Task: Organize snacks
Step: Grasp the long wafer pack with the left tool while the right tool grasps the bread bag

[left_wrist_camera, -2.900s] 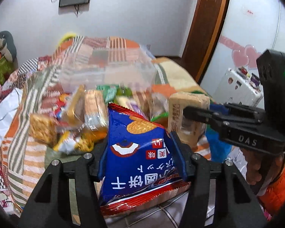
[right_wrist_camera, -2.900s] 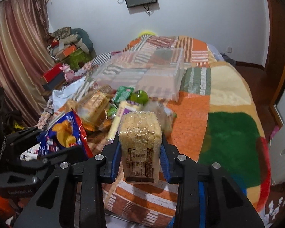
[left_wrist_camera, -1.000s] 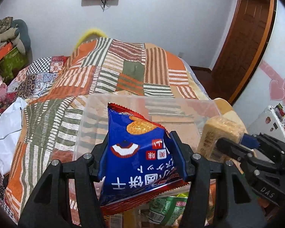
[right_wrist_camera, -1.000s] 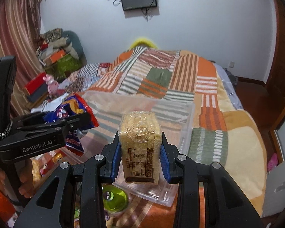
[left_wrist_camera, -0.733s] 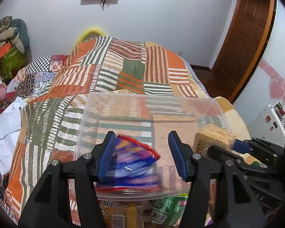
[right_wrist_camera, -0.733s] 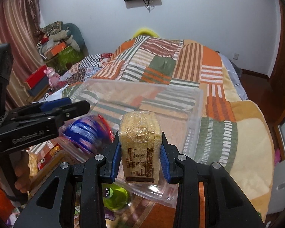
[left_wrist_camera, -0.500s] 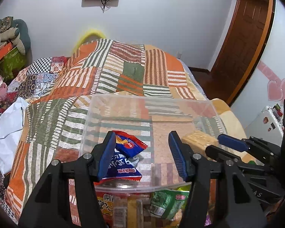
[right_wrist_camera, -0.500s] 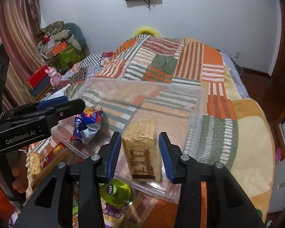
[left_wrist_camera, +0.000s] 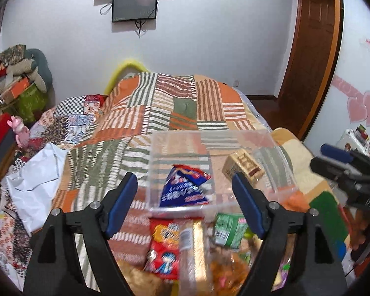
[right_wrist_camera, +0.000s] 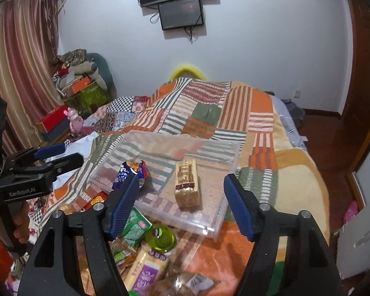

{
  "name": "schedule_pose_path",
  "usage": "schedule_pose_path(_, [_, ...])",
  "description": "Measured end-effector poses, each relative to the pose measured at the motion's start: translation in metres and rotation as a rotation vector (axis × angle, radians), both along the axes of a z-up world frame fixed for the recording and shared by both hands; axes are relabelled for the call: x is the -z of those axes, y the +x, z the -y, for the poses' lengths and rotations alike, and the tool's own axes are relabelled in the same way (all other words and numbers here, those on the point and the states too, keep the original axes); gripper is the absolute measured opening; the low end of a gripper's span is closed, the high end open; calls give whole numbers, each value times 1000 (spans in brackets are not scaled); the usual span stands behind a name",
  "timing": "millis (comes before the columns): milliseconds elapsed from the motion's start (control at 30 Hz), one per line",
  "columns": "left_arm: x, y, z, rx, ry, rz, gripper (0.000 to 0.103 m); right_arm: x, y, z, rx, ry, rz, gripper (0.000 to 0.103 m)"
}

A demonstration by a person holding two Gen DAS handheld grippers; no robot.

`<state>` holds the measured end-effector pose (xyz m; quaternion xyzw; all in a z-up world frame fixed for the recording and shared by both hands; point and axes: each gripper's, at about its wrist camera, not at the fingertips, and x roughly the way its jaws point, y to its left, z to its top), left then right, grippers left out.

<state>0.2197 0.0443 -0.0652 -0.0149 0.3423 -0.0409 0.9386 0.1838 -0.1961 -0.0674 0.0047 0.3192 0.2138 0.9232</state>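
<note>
A clear plastic bin (left_wrist_camera: 211, 133) (right_wrist_camera: 185, 139) rests on the patchwork bedspread. Inside it lie a blue snack bag (left_wrist_camera: 182, 190) (right_wrist_camera: 127, 172) at the left and a tan cracker pack (left_wrist_camera: 243, 166) (right_wrist_camera: 187, 185) toward the right. My left gripper (left_wrist_camera: 183, 176) hovers in front of and above the bin, its jaws opening, with nothing pressed between the pads. My right gripper (right_wrist_camera: 182, 178) also hangs above the bin's near side, jaws opening and empty. Each gripper shows in the other's view: the right gripper (left_wrist_camera: 345, 170) and the left gripper (right_wrist_camera: 51, 156).
A pile of loose snacks lies just in front of the bin: a red packet (left_wrist_camera: 164, 246), a green packet (left_wrist_camera: 228, 229), a round green tub (right_wrist_camera: 160, 238), a yellow and purple pack (right_wrist_camera: 145, 271). A white bag (left_wrist_camera: 34, 180) lies left on the bed. A person's hand (right_wrist_camera: 21, 224) holds the left gripper.
Both grippers let go: the blue bag and the cracker pack dropped into the bin and lie flat. Both grippers drew back and up, jaws now wider apart.
</note>
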Motion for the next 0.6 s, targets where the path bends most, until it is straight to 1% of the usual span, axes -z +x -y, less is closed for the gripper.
schedule_pose_path(100, [1,-15,-4,-2,7,-3,84,1,-8,3,3,5,-1,70])
schedule_pose_path(200, [6,-28,-8,-8,-14,-19,86,7,-19,6,15,6,-9,76])
schedule_pose_path(267, [13,-34,-9,-6,-24,-40,86,13,-25,7,16,-1,-21,78])
schedule_pose_path(433, [32,-43,-2,5,-18,-74,86,31,-36,11,21,-18,-73,79])
schedule_pose_path(600, [59,-43,7,13,-31,-134,86,58,-32,8,20,-24,-155,79])
